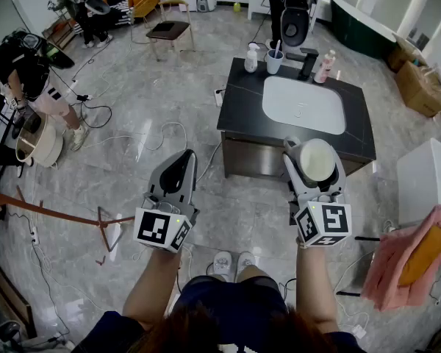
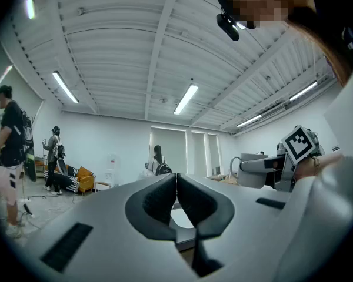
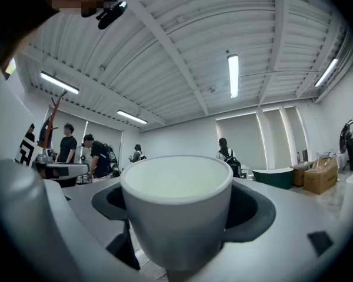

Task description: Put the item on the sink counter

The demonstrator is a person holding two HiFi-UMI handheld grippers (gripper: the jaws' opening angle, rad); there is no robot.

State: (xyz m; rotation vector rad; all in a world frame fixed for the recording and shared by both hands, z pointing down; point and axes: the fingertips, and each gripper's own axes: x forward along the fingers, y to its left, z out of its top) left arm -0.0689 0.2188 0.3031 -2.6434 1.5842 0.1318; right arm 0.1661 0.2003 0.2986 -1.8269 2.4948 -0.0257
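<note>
A white cup stands upright between the jaws of my right gripper, which is shut on it; in the right gripper view the cup fills the middle, its inside empty. I hold it above the floor, just in front of the near edge of the dark sink counter with its white basin. My left gripper is shut with nothing in it, its black pads touching, out over the floor left of the counter.
At the counter's back stand a white bottle, a cup with brushes, a black tap and a pink bottle. A pink and orange cloth lies at right. Cables cross the floor. People stand at the left.
</note>
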